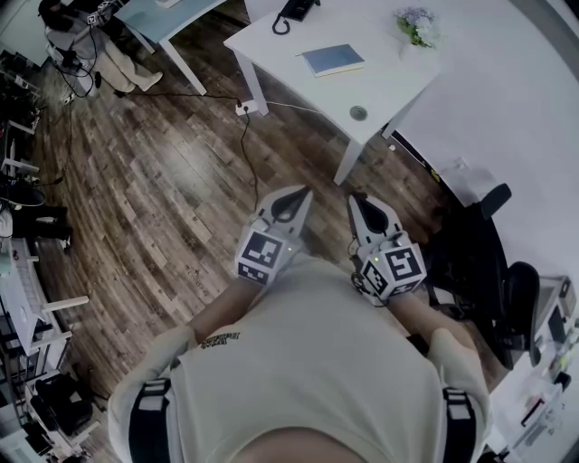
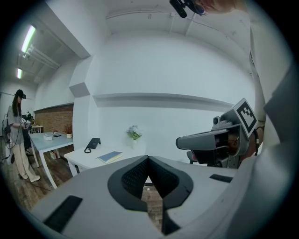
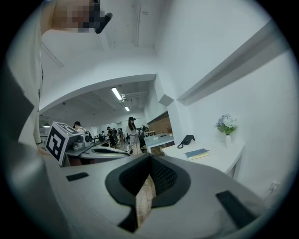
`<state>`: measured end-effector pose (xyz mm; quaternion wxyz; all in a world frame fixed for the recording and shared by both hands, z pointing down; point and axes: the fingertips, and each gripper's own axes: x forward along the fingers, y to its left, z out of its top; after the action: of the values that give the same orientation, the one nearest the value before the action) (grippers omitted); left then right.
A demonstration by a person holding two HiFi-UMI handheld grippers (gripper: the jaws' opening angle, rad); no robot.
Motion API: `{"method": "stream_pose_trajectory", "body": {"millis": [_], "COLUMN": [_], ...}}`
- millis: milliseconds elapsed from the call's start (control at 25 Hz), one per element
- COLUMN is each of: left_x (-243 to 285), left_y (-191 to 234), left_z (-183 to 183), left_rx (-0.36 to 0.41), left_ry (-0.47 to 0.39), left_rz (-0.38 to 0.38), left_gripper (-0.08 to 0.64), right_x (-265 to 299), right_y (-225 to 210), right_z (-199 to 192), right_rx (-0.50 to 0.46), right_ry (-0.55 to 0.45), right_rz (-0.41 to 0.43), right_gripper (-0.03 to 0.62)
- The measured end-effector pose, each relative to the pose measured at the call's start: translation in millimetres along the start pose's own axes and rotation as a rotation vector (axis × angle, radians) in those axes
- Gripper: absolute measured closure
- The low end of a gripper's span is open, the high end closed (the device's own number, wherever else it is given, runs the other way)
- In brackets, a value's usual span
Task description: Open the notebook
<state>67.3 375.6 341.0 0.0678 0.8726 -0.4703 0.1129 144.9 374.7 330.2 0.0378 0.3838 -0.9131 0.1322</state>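
Because the notebook [image 1: 333,60] lies shut on the white worktop [image 1: 389,86], I hold the left tool [image 1: 294,204] and right tool [image 1: 361,210] side by side well short of that worktop, both closed and empty; no grip seems needed yet.

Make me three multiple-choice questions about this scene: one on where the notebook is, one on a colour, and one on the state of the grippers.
1. The blue rectangular notebook lies:
A) on the floor
B) on the white desk
C) in a gripper

2. The corded telephone is:
A) white
B) red
C) black

3. The left gripper and right gripper are:
A) shut and empty
B) wide open
C) shut on the notebook

Answers:
1. B, it rests flat on the desktop near the telephone.
2. C, handset and base are both black.
3. A, each gripper view shows the jaw tips meeting with nothing between them.
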Motion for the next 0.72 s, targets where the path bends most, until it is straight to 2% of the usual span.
{"method": "stream_pose_trajectory", "body": {"millis": [440,720], "left_x": [37.0,66.6], "left_y": [20.5,60.1], "left_z": [-10.6,-9.0], "left_rx": [0.012,0.010], "left_ry": [-0.006,-0.001], "left_rz": [-0.009,-0.020], "left_gripper": [0.557,0.557], "right_x": [32.8,77.9], "right_y": [-27.9,-45.9], "right_z": [-7.4,-8.0], "right_rx": [-0.004,0.012], "right_ry": [-0.018,0.008], "right_rz": [0.005,0.003], "right_gripper": [0.589,0.589]}}
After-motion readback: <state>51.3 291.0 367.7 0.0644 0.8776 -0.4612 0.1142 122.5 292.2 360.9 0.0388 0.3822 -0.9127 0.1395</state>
